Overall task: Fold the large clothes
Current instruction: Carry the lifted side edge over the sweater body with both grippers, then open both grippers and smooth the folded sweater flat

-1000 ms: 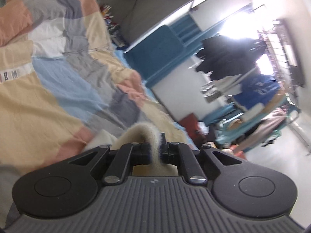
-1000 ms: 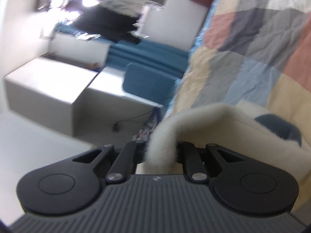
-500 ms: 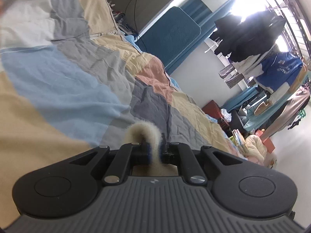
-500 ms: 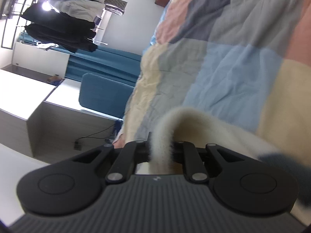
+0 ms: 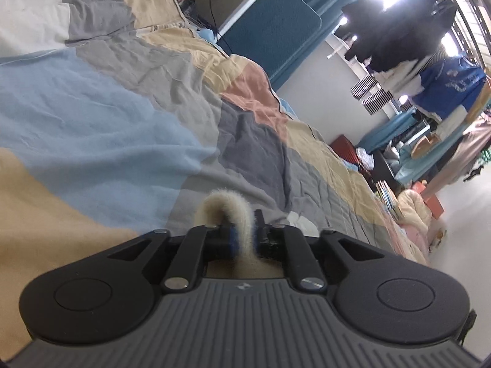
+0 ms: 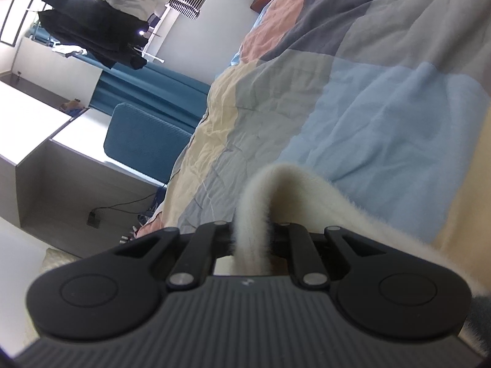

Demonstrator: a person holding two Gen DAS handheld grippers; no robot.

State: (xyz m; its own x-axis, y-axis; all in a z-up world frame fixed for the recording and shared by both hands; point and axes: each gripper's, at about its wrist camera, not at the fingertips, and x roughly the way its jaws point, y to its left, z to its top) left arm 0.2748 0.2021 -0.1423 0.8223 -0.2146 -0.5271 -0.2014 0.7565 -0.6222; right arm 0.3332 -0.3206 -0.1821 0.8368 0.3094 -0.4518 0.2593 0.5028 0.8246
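Left wrist view
Low over the quilt point(image 5: 129, 116): left gripper point(image 5: 244, 236), aimed along the bed toward the far room.
Jaws: opening, a fold of cream fleece point(image 5: 227, 211) between them; fleece against the right pad, blue strip beside the left pad.
Fleece: arched up over the fingertips, the rest hidden below the gripper body.
Quilt: patchwork of blue, grey, tan and pink, wrinkled, spread under the gripper.
Far right: blue chair point(image 5: 270, 30), dark clothes on a rack point(image 5: 396, 40), red case point(image 5: 343, 147).

Right wrist view
Low over the same quilt point(image 6: 383, 116): right gripper point(image 6: 250, 236).
Jaws: nearly together, opening slightly, pinched on a fold of fleece point(image 6: 254, 211).
Fleece: looped above the fingertips, then spreading right and near across the quilt.
Far left: white desk point(image 6: 46, 141), blue chair point(image 6: 144, 141), hanging dark clothes point(image 6: 92, 27).
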